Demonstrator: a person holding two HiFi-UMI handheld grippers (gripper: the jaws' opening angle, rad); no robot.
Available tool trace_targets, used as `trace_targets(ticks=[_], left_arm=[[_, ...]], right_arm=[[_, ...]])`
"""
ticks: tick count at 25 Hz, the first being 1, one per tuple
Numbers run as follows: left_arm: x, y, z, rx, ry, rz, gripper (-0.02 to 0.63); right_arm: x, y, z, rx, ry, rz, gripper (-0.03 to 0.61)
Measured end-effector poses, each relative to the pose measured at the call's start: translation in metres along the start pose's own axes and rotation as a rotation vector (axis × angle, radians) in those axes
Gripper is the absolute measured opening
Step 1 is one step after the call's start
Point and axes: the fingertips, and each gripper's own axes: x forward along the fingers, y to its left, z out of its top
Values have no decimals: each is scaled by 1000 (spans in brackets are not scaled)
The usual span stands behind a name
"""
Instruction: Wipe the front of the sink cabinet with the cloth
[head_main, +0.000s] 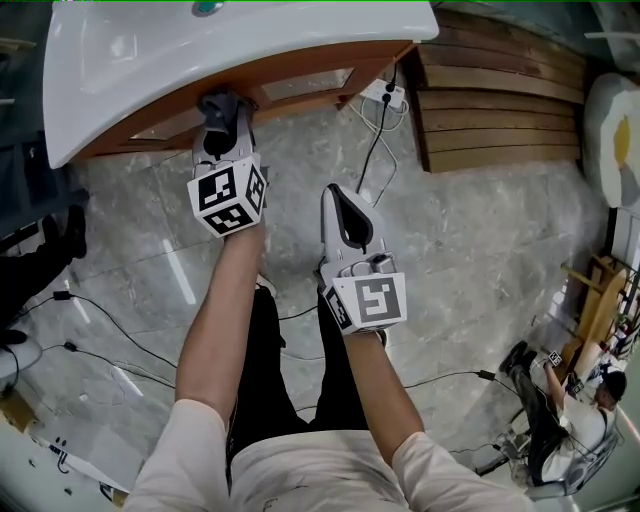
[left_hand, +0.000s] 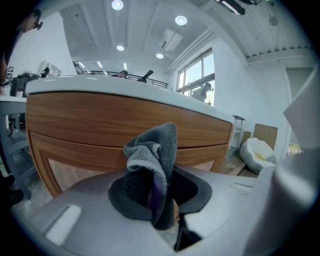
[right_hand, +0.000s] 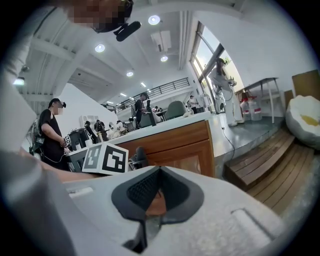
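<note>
Grey marbled floor tiles (head_main: 480, 260) run beneath a white ceramic sink basin (head_main: 150, 60), which sits on top of a brown wooden sink cabinet (head_main: 300, 75). The left gripper (head_main: 222, 118) is clamped on a crumpled grey terry cloth (left_hand: 156, 150). It holds the cloth at the cabinet's front panel, just under the basin's rim. Whether the cloth touches the wood cannot be told. The right gripper (right_hand: 151, 195) hangs over the floor, back from the cabinet, its jaws closed together. A white power strip (head_main: 388, 95) lies on the floor near the cabinet's corner.
</note>
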Motion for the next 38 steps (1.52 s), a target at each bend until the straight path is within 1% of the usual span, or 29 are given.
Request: trace_targets(ticks=[10, 16, 27, 38], left_arm=[[11, -30, -3, 20, 9, -26, 69], [22, -60, -4, 32, 9, -67, 69], [39, -101, -10, 54, 14, -99, 69], [55, -147, -13, 79, 15, -167, 69]], right_arm=[[-11, -26, 2, 26, -13, -31, -3], [-17, -44, 0, 38, -16, -53, -3], [-33, -72, -6, 62, -15, -80, -2], [-42, -96, -7, 75, -23, -106, -3]])
